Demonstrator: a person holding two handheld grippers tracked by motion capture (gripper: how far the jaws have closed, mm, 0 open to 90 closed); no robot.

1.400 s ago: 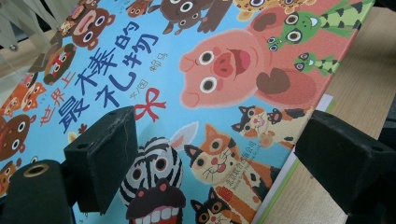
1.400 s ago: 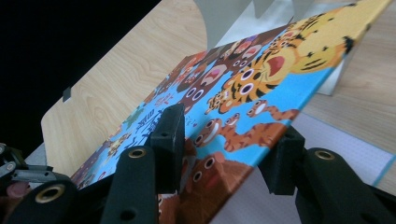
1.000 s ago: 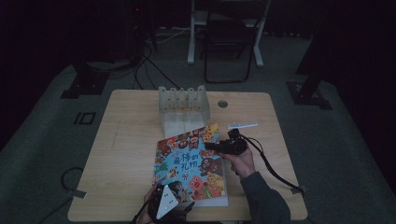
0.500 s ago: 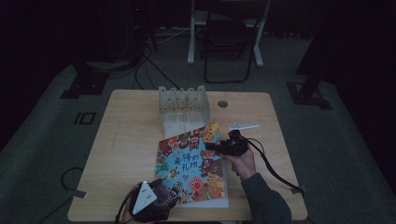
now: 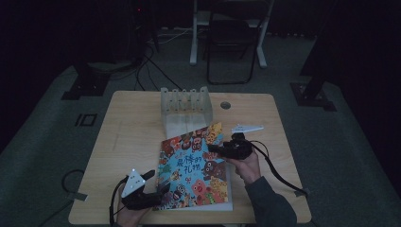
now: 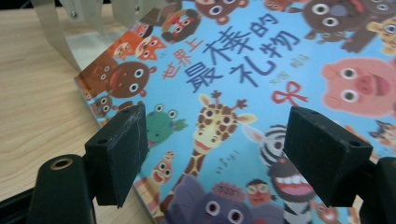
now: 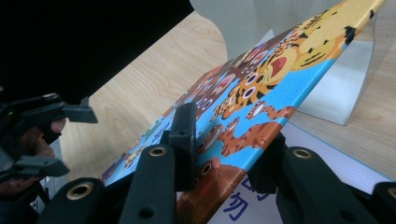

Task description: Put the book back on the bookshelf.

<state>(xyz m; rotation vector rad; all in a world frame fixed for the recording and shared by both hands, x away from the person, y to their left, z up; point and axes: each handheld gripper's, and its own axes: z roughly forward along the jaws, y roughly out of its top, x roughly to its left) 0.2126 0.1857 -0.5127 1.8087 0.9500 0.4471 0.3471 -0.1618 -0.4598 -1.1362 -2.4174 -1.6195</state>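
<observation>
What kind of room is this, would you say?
Probably a dim lab or studio: a lone wooden table on grey carpet, cables across the floor, stand bases around it, and a folding chair behind.

That colourful animal-cover picture book (image 5: 196, 170) sits around 5 o'clock on the table, closed, its right edge tilted up, top corner pointing to 12.

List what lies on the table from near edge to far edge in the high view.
Left gripper → picture book → right gripper → clear file rack at the far edge.
</observation>
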